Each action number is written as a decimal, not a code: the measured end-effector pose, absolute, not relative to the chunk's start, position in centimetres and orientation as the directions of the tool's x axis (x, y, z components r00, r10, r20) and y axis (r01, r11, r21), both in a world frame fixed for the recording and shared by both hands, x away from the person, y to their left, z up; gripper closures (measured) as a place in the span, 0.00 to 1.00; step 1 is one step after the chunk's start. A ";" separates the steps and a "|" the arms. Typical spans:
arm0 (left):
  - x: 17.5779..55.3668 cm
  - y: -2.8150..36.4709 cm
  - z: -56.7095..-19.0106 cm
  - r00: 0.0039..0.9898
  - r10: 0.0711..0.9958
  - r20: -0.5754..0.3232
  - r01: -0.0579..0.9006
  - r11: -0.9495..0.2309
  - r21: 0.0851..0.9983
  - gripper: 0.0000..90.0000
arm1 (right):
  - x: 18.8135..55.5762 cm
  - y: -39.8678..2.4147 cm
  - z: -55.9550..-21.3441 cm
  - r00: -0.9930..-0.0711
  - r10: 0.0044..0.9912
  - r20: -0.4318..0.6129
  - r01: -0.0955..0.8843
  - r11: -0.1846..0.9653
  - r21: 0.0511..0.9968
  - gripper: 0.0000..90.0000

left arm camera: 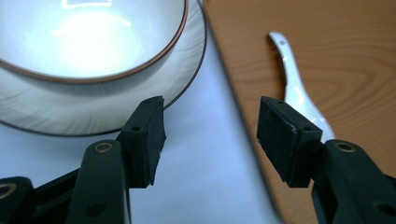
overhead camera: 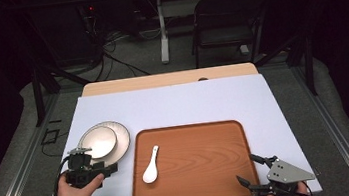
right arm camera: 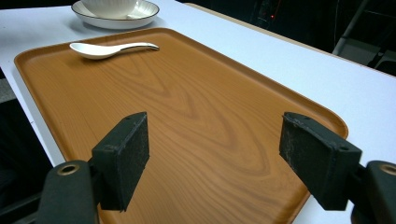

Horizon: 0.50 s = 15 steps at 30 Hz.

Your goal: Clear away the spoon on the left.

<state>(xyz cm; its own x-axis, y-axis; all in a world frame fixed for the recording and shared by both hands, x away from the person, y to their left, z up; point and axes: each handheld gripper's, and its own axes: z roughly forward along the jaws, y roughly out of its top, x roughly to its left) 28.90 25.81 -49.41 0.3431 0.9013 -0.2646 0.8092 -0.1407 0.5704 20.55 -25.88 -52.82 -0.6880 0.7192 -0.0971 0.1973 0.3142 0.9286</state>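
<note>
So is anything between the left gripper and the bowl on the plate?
Nothing visible. The left gripper is open just short of the plate, with bare white table between its fingers and the rim. The bowl sits on the plate right ahead. The spoon lies off to the side on the tray.

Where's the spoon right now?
The spoon lies in the left part of the wooden tray in the high view, just right of the plate holding the bowl.

No readable text, label or number, as far as these dim views allow.
</note>
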 end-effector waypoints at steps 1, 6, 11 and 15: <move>28.7 25.8 -49.6 0.348 0.902 -0.254 0.805 -0.149 0.574 0.48 | 20.6 -25.9 -52.8 -0.688 0.719 -0.100 0.194 0.315 0.929 0.27; 28.0 25.8 -50.4 0.370 0.905 -0.208 0.777 -0.179 0.603 0.49 | 20.6 -25.9 -52.8 -0.688 0.719 -0.097 0.197 0.315 0.928 0.27; 27.3 25.5 -51.3 0.381 0.908 -0.174 0.762 -0.202 0.615 0.52 | 20.6 -25.9 -52.8 -0.688 0.718 -0.099 0.196 0.316 0.928 0.27; 26.8 25.5 -51.9 0.379 0.905 -0.190 0.755 -0.184 0.629 0.52 | 20.6 -25.9 -52.8 -0.688 0.719 -0.100 0.195 0.316 0.928 0.27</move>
